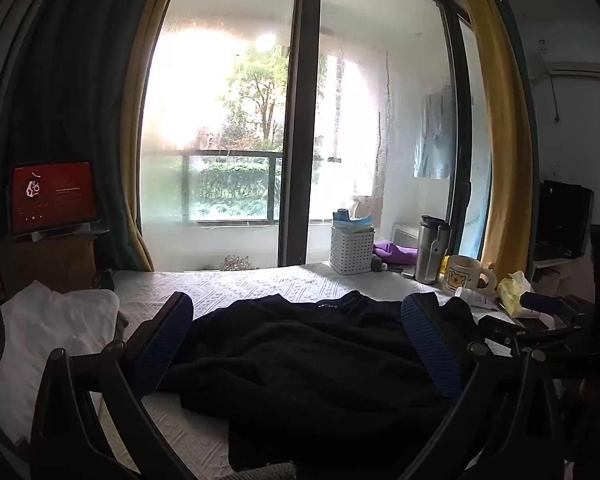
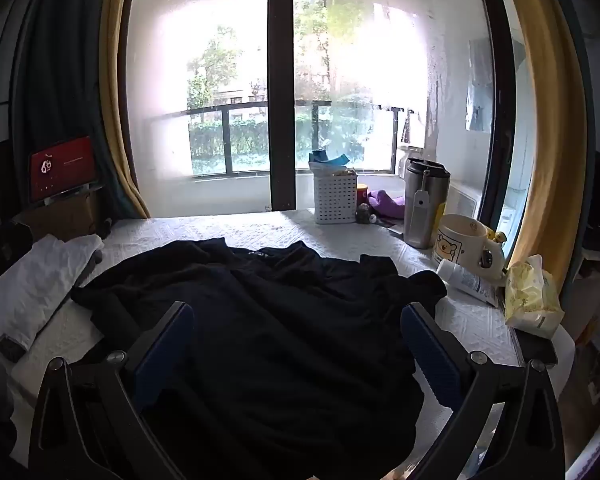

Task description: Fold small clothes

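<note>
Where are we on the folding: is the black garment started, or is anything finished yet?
Done: a white folded piece lies at the left edge of the table. In hand: nothing; the left gripper and right gripper are both open over the black garment, not pinching it. Left: the black garment is crumpled and spread out, with no fold visible.
</note>
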A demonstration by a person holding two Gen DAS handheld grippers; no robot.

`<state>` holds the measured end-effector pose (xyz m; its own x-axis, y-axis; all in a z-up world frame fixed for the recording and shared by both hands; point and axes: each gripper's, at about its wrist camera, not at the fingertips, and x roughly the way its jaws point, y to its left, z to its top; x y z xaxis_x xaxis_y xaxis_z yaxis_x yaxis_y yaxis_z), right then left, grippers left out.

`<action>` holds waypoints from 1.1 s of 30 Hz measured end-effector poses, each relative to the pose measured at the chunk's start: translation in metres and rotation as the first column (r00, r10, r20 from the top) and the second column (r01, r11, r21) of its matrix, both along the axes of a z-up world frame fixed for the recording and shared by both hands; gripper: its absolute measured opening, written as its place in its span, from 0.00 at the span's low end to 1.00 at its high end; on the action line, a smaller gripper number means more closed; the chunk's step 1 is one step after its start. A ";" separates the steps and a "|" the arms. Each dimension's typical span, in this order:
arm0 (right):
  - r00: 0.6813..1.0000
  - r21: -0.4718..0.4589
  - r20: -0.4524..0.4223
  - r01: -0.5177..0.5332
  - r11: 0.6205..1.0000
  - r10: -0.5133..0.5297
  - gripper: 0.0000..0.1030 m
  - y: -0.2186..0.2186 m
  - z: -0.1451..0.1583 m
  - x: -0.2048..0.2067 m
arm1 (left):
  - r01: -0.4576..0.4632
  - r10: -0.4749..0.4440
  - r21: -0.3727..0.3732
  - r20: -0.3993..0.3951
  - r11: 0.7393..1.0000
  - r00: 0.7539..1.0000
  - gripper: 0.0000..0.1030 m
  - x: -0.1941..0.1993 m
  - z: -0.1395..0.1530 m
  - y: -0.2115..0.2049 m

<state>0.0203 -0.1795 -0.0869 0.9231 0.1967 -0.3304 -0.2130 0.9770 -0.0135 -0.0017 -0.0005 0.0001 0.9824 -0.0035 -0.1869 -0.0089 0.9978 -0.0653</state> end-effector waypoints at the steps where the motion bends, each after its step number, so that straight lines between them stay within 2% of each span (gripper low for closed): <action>1: 1.000 0.001 0.000 0.001 1.000 -0.001 1.00 0.000 0.000 0.000 | 0.002 -0.002 0.000 0.008 1.000 1.000 1.00 -0.002 0.000 -0.001; 3: 1.000 0.007 -0.005 0.000 1.000 0.000 1.00 0.000 0.000 0.000 | -0.004 0.004 -0.010 0.010 1.000 1.000 1.00 -0.005 -0.003 0.001; 7: 1.000 0.012 0.000 -0.001 1.000 0.001 1.00 -0.001 0.000 -0.001 | -0.006 0.005 -0.021 -0.036 1.000 0.999 1.00 0.003 0.000 0.012; 13: 1.000 0.013 0.002 0.002 1.000 -0.002 1.00 -0.003 -0.002 0.000 | -0.020 0.020 0.015 -0.025 1.000 0.999 1.00 0.003 0.001 0.004; 33: 1.000 0.020 0.015 -0.001 1.000 0.001 1.00 -0.005 0.001 -0.002 | -0.049 0.050 0.013 -0.062 0.999 0.997 1.00 0.010 -0.004 0.011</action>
